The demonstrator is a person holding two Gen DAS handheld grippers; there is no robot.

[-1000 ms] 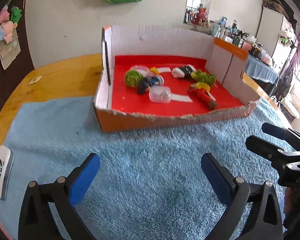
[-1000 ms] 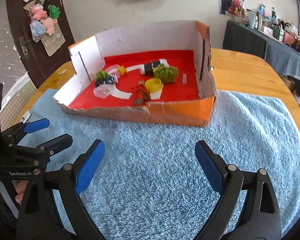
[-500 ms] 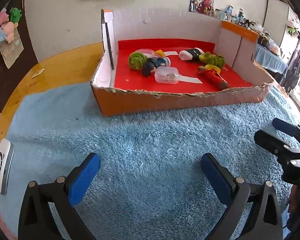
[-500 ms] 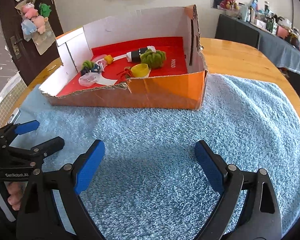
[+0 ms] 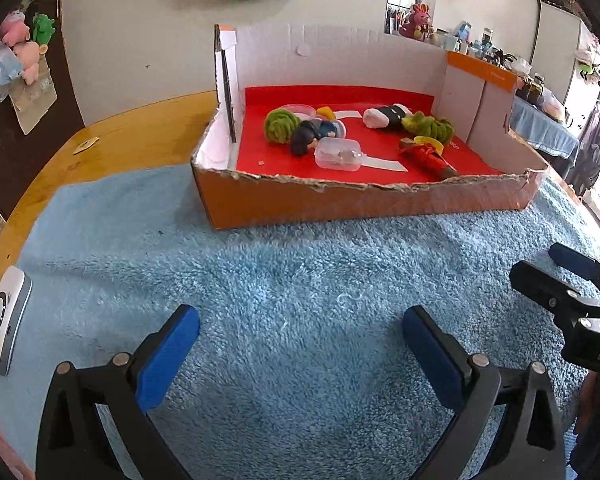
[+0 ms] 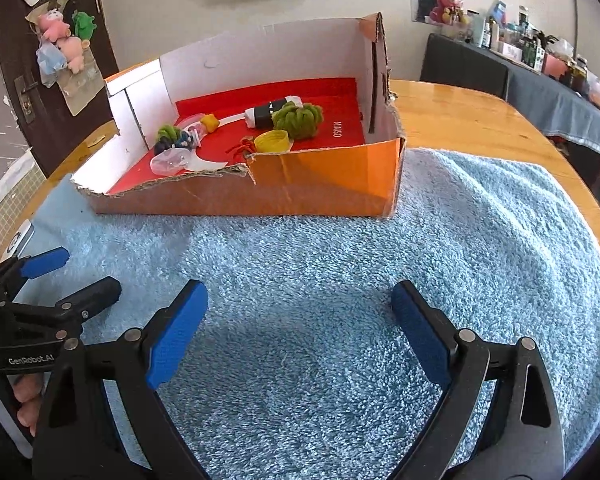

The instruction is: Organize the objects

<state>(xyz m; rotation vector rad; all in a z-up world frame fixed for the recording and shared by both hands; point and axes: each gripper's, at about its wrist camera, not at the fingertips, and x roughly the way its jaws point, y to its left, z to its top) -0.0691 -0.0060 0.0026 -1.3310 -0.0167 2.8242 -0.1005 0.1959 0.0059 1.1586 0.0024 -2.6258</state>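
Note:
An orange cardboard box [image 5: 364,200] with a red floor stands on the blue towel [image 5: 284,320]; it also shows in the right wrist view [image 6: 324,184]. Inside lie two green fuzzy toys [image 5: 281,125] [image 5: 430,126], a clear plastic case [image 5: 337,153], a dark figure [image 5: 306,138], a black-and-white piece [image 5: 386,115], a yellow cap [image 6: 273,140] and a red toy [image 5: 426,156]. My left gripper [image 5: 300,344] is open and empty, low over the towel before the box. My right gripper [image 6: 300,320] is open and empty too, beside it.
A white device [image 5: 5,320] lies on the towel's left edge. The round wooden table [image 5: 112,148] shows around the towel. Plush toys hang on a dark door [image 6: 64,40] at the left. A cluttered side table [image 6: 540,64] stands at the right.
Both grippers have sunk lower and the views have tilted, so the box now looks nearer and flatter. Both stay open and empty. Nothing in the box has moved.

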